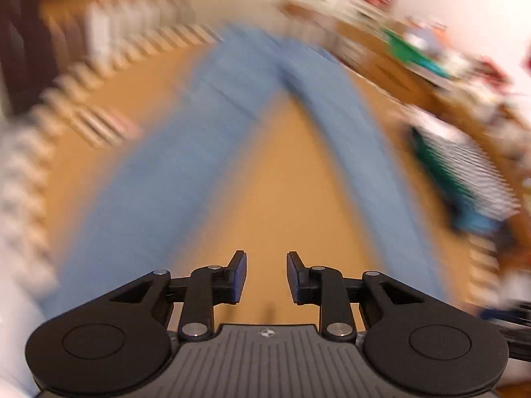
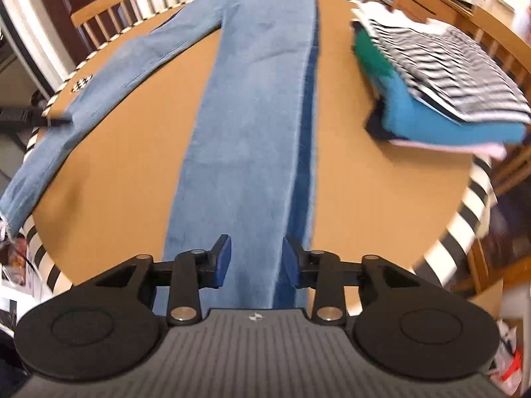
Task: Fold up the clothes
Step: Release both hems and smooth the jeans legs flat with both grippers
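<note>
We see a pair of light blue jeans [image 2: 255, 106] spread flat on a round wooden table [image 2: 365, 205], waistband at the far edge toward twelve o'clock and the legs splayed in a V: one leg runs straight down the middle of the right wrist view to six o'clock, the other angles off toward eight o'clock and hangs past the table's rim. In the left wrist view the same jeans [image 1: 205, 139] are heavily blurred, their two legs diverging toward seven and five o'clock with bare tabletop [image 1: 278, 205] between them. Our right gripper [image 2: 256, 262] has its jaws apart with nothing clamped, hovering over the near end of the straight leg, whose cloth shows in the gap between the pads. Our left gripper [image 1: 266, 277] is likewise parted and holds nothing, set over the bare wood between the legs. At two o'clock in the right wrist view a stack of folded clothes [image 2: 431, 79] sits well apart from the jeans, a black-and-white striped garment on top, with green, teal and pale pink layers beneath. The table's edge carries a black-and-white striped band [image 2: 464, 219]. Beyond the far rim, at eleven o'clock, stands a wooden chair [image 2: 132, 6] with a slatted back.
</note>
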`<state>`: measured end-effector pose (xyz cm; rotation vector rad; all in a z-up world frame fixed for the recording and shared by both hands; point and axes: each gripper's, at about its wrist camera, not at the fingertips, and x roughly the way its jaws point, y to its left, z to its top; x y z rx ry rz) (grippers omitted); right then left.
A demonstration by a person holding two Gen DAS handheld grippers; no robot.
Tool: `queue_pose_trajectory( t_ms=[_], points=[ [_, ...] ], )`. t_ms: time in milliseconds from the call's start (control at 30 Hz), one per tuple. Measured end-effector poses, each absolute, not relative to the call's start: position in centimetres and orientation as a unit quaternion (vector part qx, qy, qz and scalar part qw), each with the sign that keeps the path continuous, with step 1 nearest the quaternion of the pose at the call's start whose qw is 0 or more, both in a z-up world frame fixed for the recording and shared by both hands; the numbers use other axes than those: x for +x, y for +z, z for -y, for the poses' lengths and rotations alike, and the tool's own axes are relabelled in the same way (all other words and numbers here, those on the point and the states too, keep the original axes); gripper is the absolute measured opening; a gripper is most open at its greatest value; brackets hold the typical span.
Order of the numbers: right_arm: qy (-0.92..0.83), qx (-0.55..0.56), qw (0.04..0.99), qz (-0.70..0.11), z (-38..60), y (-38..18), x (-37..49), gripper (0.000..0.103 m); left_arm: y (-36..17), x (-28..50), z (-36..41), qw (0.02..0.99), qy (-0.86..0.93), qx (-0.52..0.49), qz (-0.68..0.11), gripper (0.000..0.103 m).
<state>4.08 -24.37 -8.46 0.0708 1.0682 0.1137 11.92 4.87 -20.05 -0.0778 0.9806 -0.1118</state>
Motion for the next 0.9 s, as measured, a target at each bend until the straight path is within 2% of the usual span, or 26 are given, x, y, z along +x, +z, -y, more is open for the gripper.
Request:
queue_pose_trajectory(
  t_ms=[67,133,233,333,500,600,633,667,733,767,833,900],
  points=[
    [0.054,0.032,0.859,-0.508,23.8,-9.1,5.4,0.03,-19.4,13.1,-7.7,0.898,-0.011,-0.023,-0.439,0.014],
    [0.051,0.038,0.858,-0.51,23.3,-9.8,6.7,0.03,-21.0,14.7,-9.4,0.879,0.007,-0.013,-0.476,0.014],
    [0.048,0.037,0.854,-0.516,22.6,-10.1,8.0,0.03,-22.5,13.6,-7.9,0.879,0.018,0.03,-0.475,0.016],
    [0.053,0.054,0.848,-0.525,22.4,-10.7,8.6,0.032,-22.7,11.3,-8.0,0.871,0.056,-0.012,-0.488,0.016],
    [0.054,0.043,0.85,-0.522,21.3,-11.2,9.1,0.037,-23.2,5.9,-8.1,0.878,0.111,0.007,-0.465,0.017],
    [0.056,0.044,0.85,-0.522,21.5,-11.3,9.6,0.038,-23.1,4.6,-9.4,0.874,0.13,-0.034,-0.467,0.017],
    [0.053,0.053,0.851,-0.52,21.6,-11.2,9.7,0.036,-22.9,4.6,-9.7,0.87,0.125,-0.043,-0.475,0.013],
    [0.055,0.069,0.856,-0.51,21.8,-10.8,10.1,0.033,-22.4,4.9,-10.3,0.874,0.1,-0.061,-0.472,0.014],
    [0.062,0.087,0.881,-0.461,21.9,-9.3,10.6,0.033,-21.2,6.7,-11.5,0.895,0.057,-0.087,-0.434,0.019],
    [0.065,0.081,0.891,-0.443,21.6,-8.7,11.4,0.034,-20.7,8.6,-11.9,0.902,0.047,-0.088,-0.42,0.03],
    [0.059,0.056,0.9,-0.427,20.7,-8.2,13.8,0.036,-21.0,12.9,-11.9,0.907,0.035,-0.07,-0.414,0.042],
    [0.049,0.042,0.902,-0.426,19.9,-8.3,16.3,0.036,-22.2,17.1,-11.6,0.9,0.04,-0.045,-0.432,0.041]
  ],
)
